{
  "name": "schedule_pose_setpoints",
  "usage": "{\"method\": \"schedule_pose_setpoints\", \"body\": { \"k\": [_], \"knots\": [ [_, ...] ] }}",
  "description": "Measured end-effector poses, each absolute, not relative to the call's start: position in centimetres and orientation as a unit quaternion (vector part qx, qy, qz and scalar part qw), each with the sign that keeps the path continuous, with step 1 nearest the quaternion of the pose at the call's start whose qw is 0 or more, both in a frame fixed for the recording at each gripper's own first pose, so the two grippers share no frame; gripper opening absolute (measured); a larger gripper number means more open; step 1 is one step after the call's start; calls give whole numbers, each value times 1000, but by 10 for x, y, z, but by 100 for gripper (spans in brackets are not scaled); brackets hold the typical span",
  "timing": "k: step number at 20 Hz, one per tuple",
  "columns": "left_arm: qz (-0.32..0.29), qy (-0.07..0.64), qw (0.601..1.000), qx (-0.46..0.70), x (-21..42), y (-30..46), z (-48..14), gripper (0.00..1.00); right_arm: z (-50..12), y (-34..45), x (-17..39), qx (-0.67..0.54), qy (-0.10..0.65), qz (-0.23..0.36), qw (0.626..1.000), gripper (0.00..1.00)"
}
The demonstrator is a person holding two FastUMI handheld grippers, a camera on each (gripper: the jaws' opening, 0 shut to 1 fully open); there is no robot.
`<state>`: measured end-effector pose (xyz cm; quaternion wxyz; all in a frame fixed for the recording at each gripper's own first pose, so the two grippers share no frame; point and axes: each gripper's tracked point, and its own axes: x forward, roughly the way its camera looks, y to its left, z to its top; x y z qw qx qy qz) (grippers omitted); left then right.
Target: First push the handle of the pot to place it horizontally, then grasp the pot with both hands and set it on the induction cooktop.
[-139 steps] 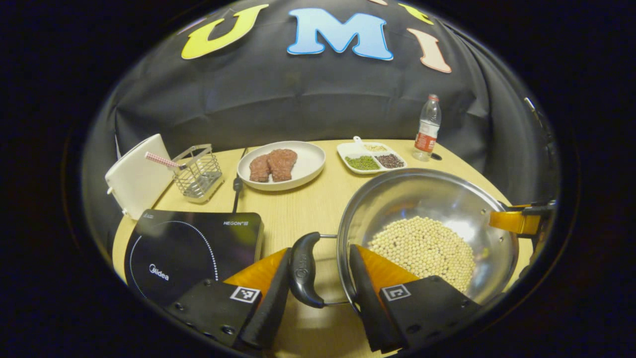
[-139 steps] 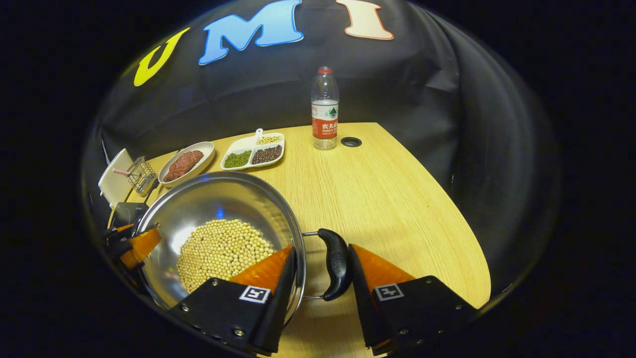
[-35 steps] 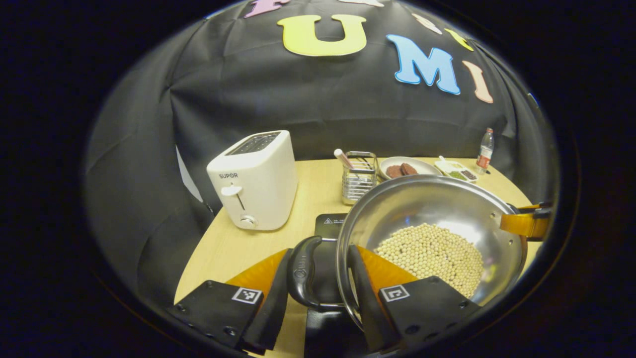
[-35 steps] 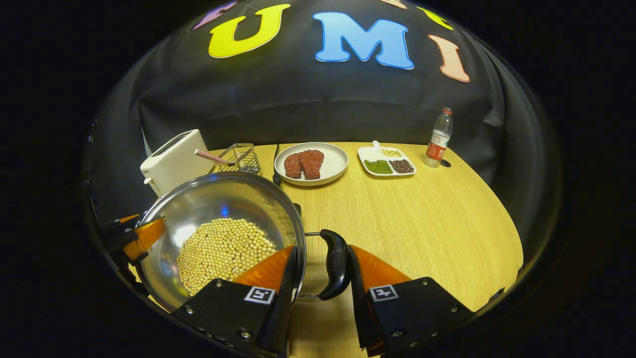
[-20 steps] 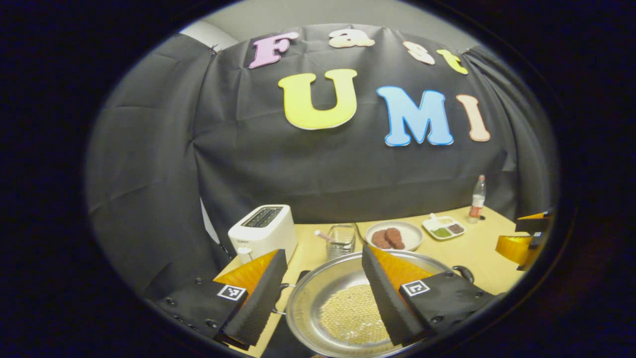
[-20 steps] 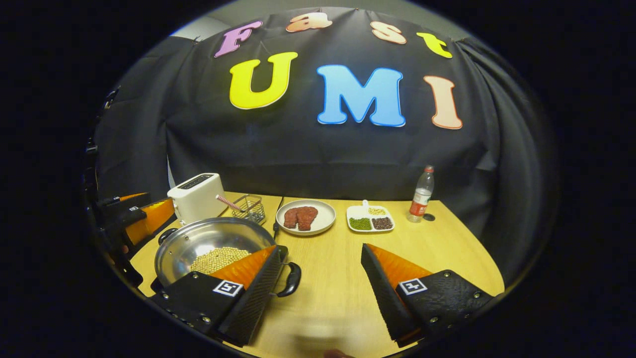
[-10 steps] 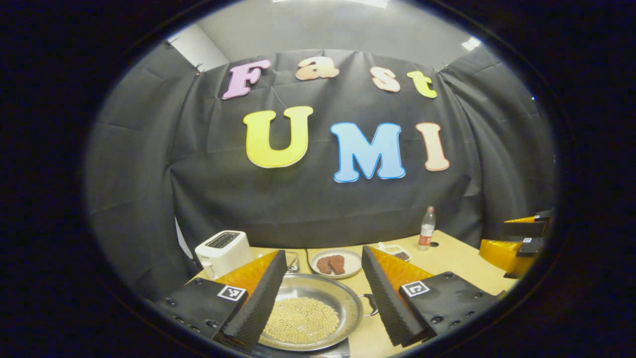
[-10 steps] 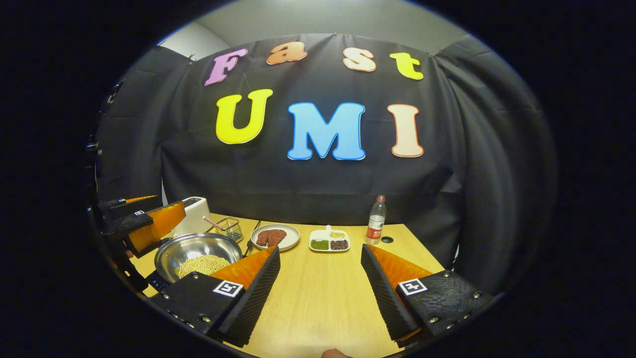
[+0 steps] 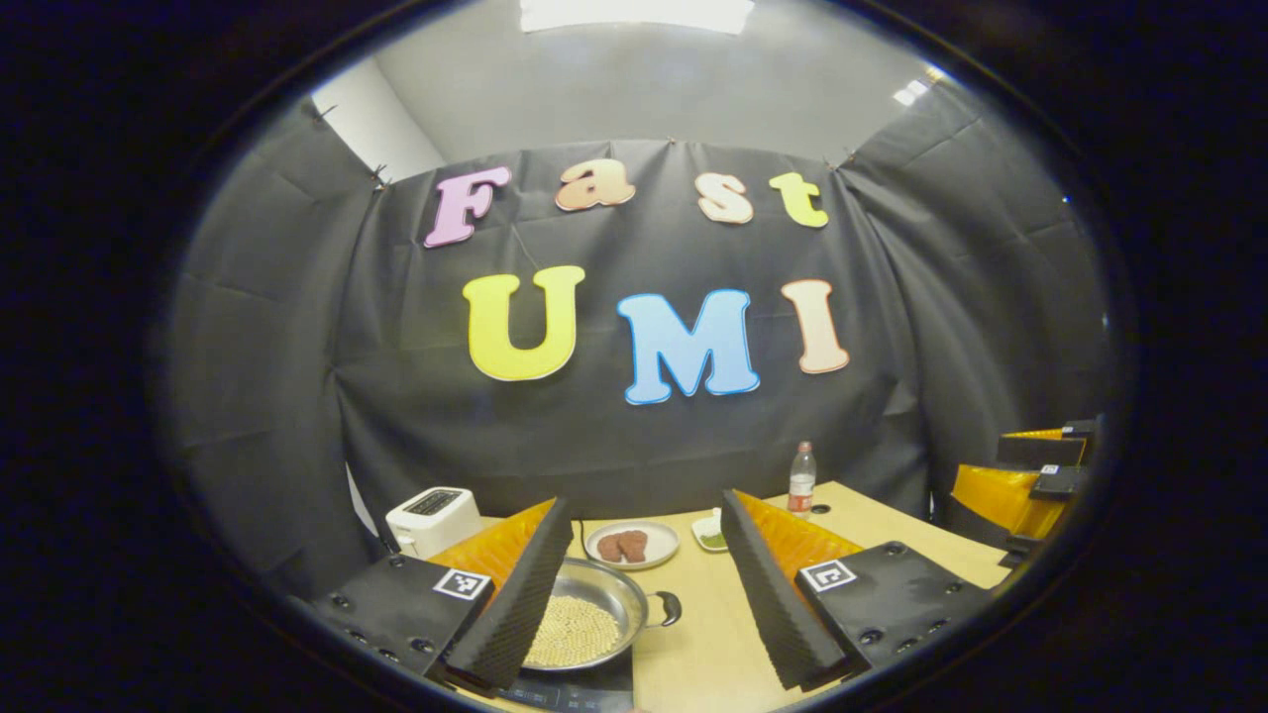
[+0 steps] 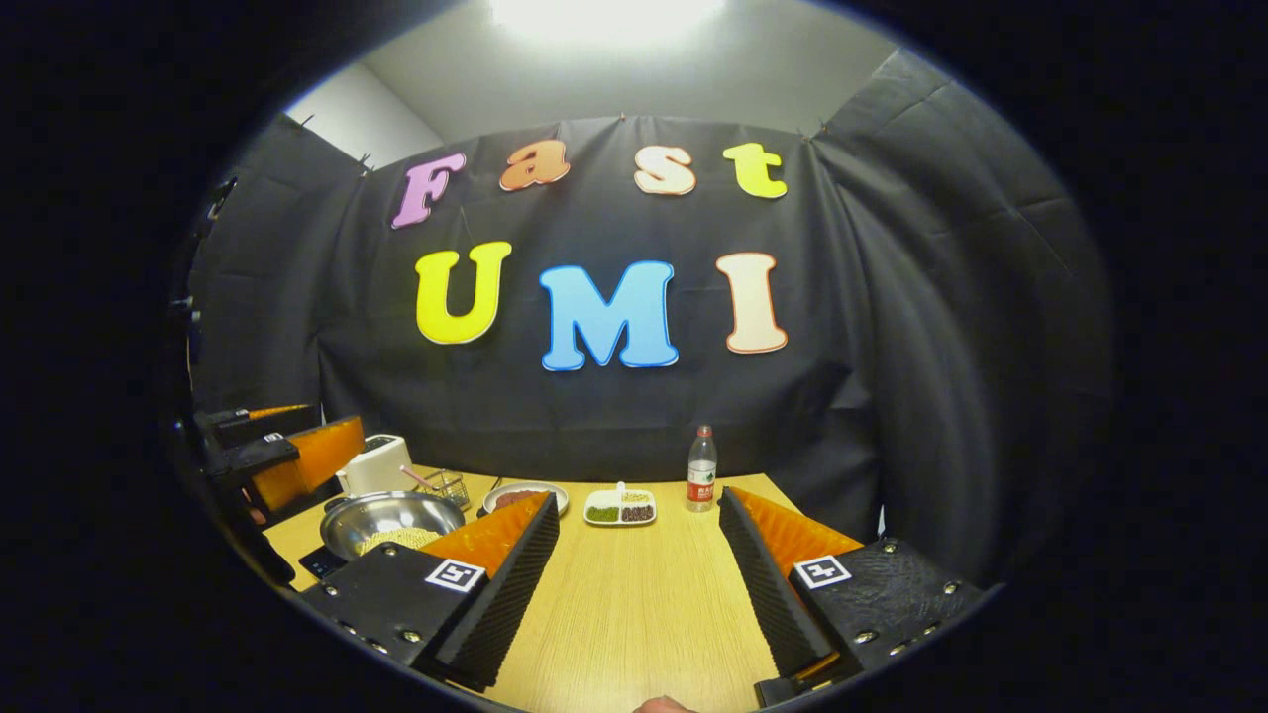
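In the left gripper view, a white toaster (image 9: 431, 519) is seen at lower left, a plate of meat (image 9: 630, 544) at lower centre and a water bottle (image 9: 800, 480) to its right on the wooden table (image 9: 703, 634). The steel pot (image 9: 584, 628), filled with pale beans, is seated on the black induction cooktop (image 9: 575, 692) at bottom centre, partly hidden by the left gripper (image 9: 639, 594), whose fingers are spread wide and empty. In the right gripper view, the right gripper (image 10: 639, 584) is likewise held wide apart with nothing between its fingers.

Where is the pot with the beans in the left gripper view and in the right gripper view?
Left gripper view: the pot sits low, just left of centre, on the induction cooktop, partly behind the gripper's own left finger.
Right gripper view: the pot sits at lower left, far off.
Shared landmark: the water bottle at the table's back edge.
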<state>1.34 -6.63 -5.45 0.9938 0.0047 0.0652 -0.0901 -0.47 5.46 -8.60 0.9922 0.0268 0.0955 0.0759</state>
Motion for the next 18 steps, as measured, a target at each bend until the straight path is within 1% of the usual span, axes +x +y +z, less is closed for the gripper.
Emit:
{"method": "schedule_pose_setpoints", "body": {
  "k": [3, 6, 7, 9, 18],
  "knots": [
    [-99, 57, 993, 9, 0, -66, -45, 90, -74, 49, -14, 25, 85, 62, 994, 98],
    [-92, 59, 994, -5, -10, -56, -41, 90, -63, 59, -21, 30, 72, 71, 994, 98],
    [-87, 59, 994, -11, -12, -51, -39, 100, -61, 59, -24, 28, 69, 68, 995, 98],
    [-81, 58, 995, -14, -14, -41, -37, 90, -56, 64, -27, 27, 61, 65, 996, 98],
    [-64, 47, 997, -9, -23, -12, -29, 90, -56, 85, -31, 48, 65, 71, 994, 98]
  ]
}}
